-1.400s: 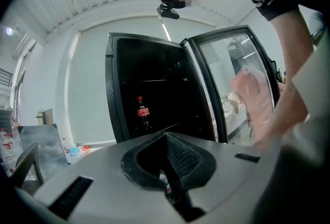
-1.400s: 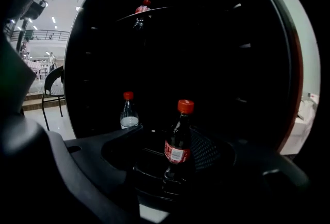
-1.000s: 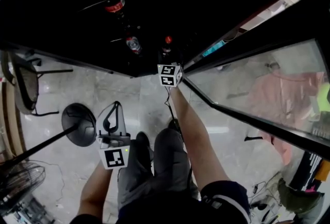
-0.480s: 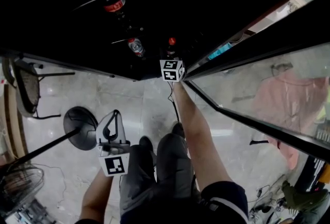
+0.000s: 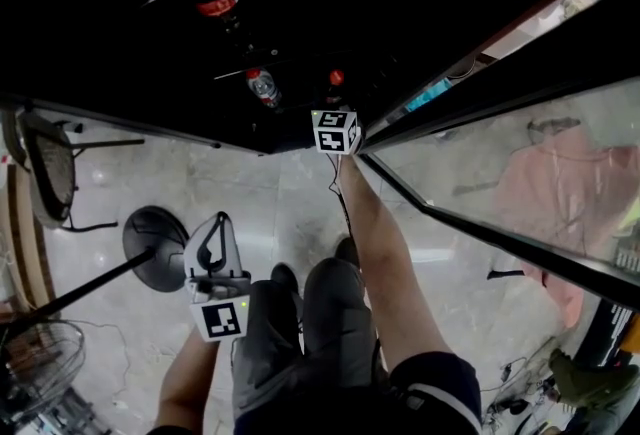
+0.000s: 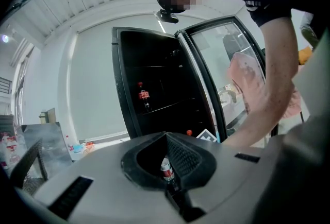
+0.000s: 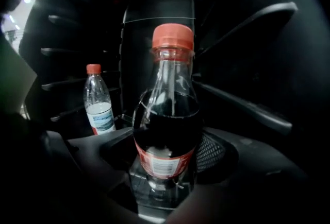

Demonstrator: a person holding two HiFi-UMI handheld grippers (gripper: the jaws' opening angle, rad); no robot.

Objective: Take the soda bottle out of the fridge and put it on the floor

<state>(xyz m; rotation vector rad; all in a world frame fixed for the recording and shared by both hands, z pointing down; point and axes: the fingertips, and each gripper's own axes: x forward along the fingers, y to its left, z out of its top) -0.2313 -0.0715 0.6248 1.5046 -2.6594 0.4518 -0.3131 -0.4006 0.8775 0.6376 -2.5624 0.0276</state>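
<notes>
A soda bottle [image 7: 167, 130] with dark drink, red cap and red label stands upright on a fridge shelf. In the head view only its red cap [image 5: 337, 78] shows in the dark fridge. My right gripper [image 7: 167, 169] reaches into the fridge around the bottle's lower body. Its jaws have just been closing and stand close on both sides, but I see no firm press. In the head view the right gripper [image 5: 335, 103] sits just beyond its marker cube. My left gripper [image 5: 215, 223] hangs over the floor, shut and holding nothing; its tips [image 6: 166, 138] meet.
A clear water bottle [image 7: 99, 104] stands left of the soda bottle. A second soda bottle [image 5: 217, 1] is on a higher shelf. The glass fridge door [image 5: 500, 173] stands open at the right. A fan base [image 5: 155, 243] and a chair [image 5: 50, 163] stand on the marble floor [image 5: 270, 213].
My right gripper has edged a little further into the fridge toward the soda bottle. The left gripper has sunk slightly over the floor.
</notes>
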